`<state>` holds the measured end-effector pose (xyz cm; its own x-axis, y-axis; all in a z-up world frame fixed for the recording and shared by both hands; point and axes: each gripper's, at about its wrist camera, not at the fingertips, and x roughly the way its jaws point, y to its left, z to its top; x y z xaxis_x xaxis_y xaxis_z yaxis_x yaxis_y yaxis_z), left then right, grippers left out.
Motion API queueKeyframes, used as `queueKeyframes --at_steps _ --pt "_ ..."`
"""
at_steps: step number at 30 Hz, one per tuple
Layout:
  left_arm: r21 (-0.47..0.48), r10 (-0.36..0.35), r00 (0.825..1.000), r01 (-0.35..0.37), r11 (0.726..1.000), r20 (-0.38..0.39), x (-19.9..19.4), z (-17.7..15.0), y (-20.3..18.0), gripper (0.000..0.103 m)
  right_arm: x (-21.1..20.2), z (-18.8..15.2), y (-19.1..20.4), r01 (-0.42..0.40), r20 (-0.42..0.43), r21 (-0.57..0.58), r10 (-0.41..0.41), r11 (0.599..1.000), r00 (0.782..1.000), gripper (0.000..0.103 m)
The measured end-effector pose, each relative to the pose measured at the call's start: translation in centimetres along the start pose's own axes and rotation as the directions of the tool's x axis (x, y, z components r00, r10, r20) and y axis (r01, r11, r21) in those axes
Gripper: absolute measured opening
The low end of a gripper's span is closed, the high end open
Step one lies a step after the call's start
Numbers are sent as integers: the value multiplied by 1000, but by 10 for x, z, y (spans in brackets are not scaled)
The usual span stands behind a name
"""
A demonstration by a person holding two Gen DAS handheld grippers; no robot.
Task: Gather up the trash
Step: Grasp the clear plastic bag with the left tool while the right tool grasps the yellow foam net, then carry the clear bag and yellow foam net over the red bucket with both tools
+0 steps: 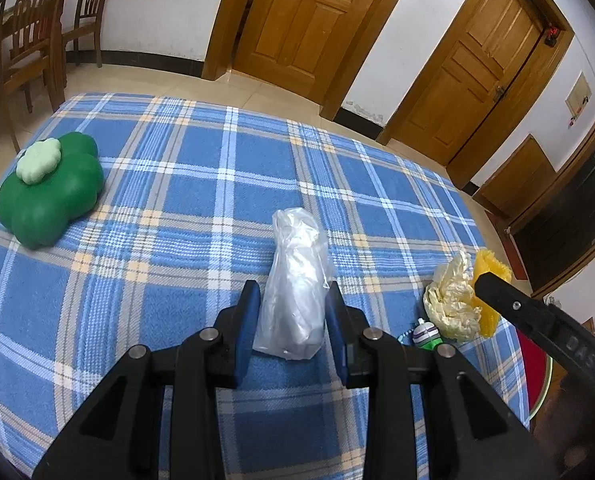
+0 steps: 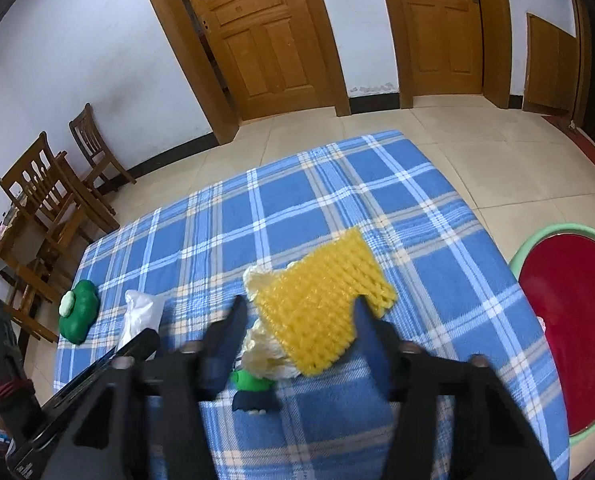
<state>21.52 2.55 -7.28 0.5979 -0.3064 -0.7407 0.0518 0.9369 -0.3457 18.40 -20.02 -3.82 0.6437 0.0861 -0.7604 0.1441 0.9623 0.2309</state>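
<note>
A crumpled clear plastic bag [image 1: 295, 284] lies lengthwise on the blue plaid surface [image 1: 177, 184], its near end sitting between the blue-padded fingers [image 1: 248, 328] of the left gripper [image 1: 293, 324]. The gripper reaches in low and level from the near edge, jaws apart on either side of the bag; whether the pads touch the plastic cannot be told.

To the right, a yellow foam net sleeve [image 2: 325, 300] rests on a wad of pale cream crumpled plastic [image 2: 263, 354]. The right gripper [image 2: 297, 328] comes in from the near side with its jaws spread wide, the sleeve's near half lying between the fingers; contact cannot be confirmed. In the left wrist view the same yellow sleeve [image 1: 489, 276] and cream wad [image 1: 451, 300] lie near the surface's right edge, with one black finger of the right gripper [image 1: 497, 288] in front of them.

A small green-and-white toy [image 1: 427, 336] sits just beside the wad on its near side. A green clover-shaped container [image 1: 51, 188] stands well apart at the far left. A red basin with a pale green rim [image 2: 569, 344] sits on the floor to the right of the surface. Wooden chairs [image 2: 53, 196] and two wooden doors [image 2: 265, 36] line the far wall.
</note>
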Motion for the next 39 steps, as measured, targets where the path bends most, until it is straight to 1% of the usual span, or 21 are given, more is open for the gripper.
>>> queueKeyframes --at_steps 1,2,3,6,13,20,31,36,39 --pt "1 -3 1000 3 1000 -1 1 1 1 32 1 -1 -1 0 -3 2 0 1000 1000 30" --pt "-1 -8 1000 8 1000 -3 0 0 1 32 1 -1 -2 0 -6 5 0 1000 1000 22" --pt "-1 -10 1000 10 1000 -3 -1 -1 0 32 1 -2 -4 1 -2 9 -1 1000 1000 17" --pt "4 -11 1000 11 1000 -7 0 -2 -1 32 -8 -7 -10 -8 23 17 8 1000 1000 15" --pt "18 -21 1000 21 1000 -2 -1 -4 -7 32 -42 -18 -25 -32 76 45 29 998 997 14" --pt "35 -26 1000 26 999 -6 2 -5 -13 32 -76 -32 -47 -37 114 75 29 996 993 14" --pt "49 -18 1000 18 999 -4 4 -9 -19 32 -120 -48 -92 3 165 145 -27 989 986 14" --pt "28 -35 999 35 999 -1 2 -7 -17 32 -145 -55 -122 26 206 202 -69 979 976 14" --pt "49 -31 999 30 998 20 -2 -6 -22 32 -157 -60 -140 39 223 239 -94 970 970 14"
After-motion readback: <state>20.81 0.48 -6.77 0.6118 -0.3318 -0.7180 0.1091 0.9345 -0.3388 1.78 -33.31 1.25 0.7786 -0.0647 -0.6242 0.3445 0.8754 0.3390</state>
